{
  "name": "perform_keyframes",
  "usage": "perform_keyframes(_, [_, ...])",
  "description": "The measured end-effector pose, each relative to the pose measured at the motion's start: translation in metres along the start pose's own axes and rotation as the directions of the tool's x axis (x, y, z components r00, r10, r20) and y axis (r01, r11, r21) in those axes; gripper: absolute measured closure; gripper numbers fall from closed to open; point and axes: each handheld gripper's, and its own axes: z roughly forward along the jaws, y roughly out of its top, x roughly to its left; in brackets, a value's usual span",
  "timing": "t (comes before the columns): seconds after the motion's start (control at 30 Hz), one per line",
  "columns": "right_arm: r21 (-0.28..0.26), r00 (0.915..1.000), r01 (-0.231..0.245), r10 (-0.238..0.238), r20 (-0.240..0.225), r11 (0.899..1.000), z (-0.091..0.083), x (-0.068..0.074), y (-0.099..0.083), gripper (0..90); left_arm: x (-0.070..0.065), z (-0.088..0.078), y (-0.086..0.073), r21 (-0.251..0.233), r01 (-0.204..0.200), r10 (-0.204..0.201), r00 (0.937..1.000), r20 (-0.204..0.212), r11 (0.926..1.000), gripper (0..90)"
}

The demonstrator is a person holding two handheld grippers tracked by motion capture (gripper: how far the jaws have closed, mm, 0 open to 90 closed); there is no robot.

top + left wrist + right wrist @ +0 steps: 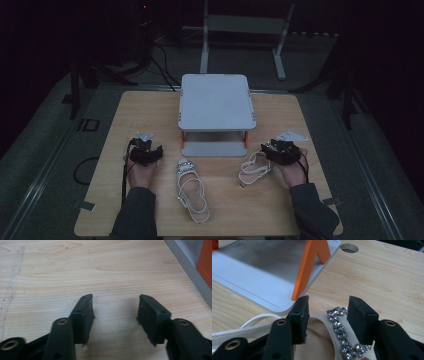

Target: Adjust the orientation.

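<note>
The left gripper [115, 312] has its jaws apart above the light wooden table [75, 270]. The right gripper [328, 315] hangs with jaws apart around a white sparkly sandal [337, 327].

Pale matt wood-grain table [75, 270]; smooth grey, seemingly plastic shelf [257, 272]; sandal [337, 340] strap glitters with rhinestones; tool [328, 312] matt black.

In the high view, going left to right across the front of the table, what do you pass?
left gripper → sandal lying lengthwise → second sandal → right gripper, its jaws over that sandal's jewelled strap.
</note>
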Motion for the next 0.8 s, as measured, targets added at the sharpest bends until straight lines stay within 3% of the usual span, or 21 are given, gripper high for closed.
perform_keyframes(0.17, [-0.006, 1.0000, -0.005, 0.005, -0.001, 1.000, -0.002, 0.000, -0.001, 48.8, -0.005, -0.009, 0.001, 0.016, -0.013, 0.013, 0.9999, 0.009, 0.9998, 51.0])
perform_keyframes(0.3, [0.000, 1.0000, -0.003, 0.003, 0.003, 1.000, -0.003, 0.001, -0.002, 48.5, -0.011, -0.031, 0.002, -0.023, 0.006, -0.004, 0.9979, 0.065, 0.9997, 50.8])
perform_keyframes(0.53, [0.002, 0.9999, -0.008, 0.008, 0.007, 1.000, -0.004, 0.000, -0.002, 48.4, -0.031, -0.054, 0.003, -0.026, 0.001, 0.003, 0.9875, 0.158, 0.9997, 50.3])
perform_keyframes(0.8, [0.003, 0.9996, -0.024, 0.024, 0.013, 1.000, -0.005, -0.005, -0.004, 46.5, -0.060, -0.074, -0.002, -0.013, -0.065, 0.066, 0.9736, 0.219, 0.9978, 49.8])
